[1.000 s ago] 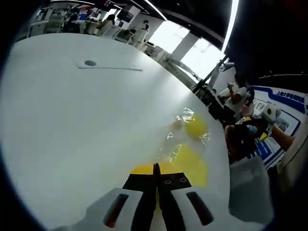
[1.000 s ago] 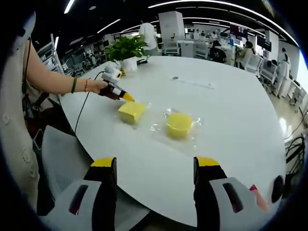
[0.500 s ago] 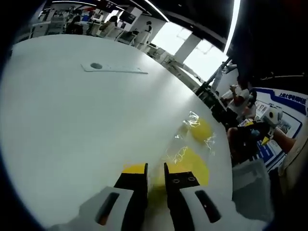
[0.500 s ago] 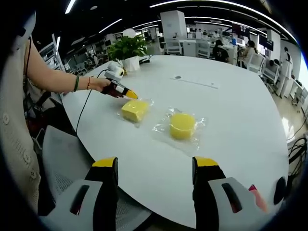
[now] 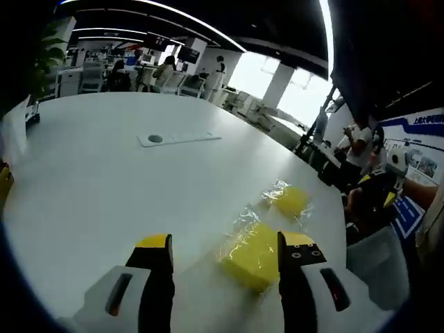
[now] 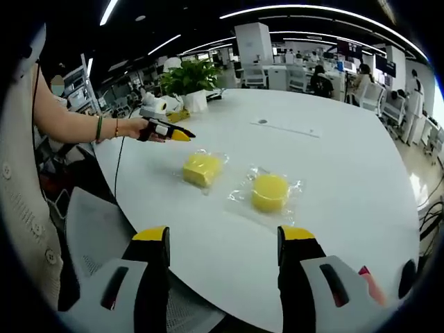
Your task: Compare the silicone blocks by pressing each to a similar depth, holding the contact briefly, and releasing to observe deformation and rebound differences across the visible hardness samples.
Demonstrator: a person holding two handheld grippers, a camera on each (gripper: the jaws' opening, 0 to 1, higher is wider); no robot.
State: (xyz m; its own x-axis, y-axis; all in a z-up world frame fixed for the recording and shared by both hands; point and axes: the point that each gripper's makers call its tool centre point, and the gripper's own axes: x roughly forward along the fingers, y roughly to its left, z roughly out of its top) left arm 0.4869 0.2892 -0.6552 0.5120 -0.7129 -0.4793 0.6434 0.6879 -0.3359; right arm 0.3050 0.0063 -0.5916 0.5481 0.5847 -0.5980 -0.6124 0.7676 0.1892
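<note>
A round white table holds two yellow silicone pieces, each in clear wrapping. In the right gripper view, a square block lies left of centre and a round block sits just right of it, the two near each other but apart. The right gripper hangs at the bottom of the frame, jaws spread wide and empty, well back from both. The left gripper, at the upper left of that view, points toward the square block without touching it. In the left gripper view, the left gripper's jaws stand apart and empty, with the square block low and right of centre, against the right jaw. The left gripper is nearer.
</note>
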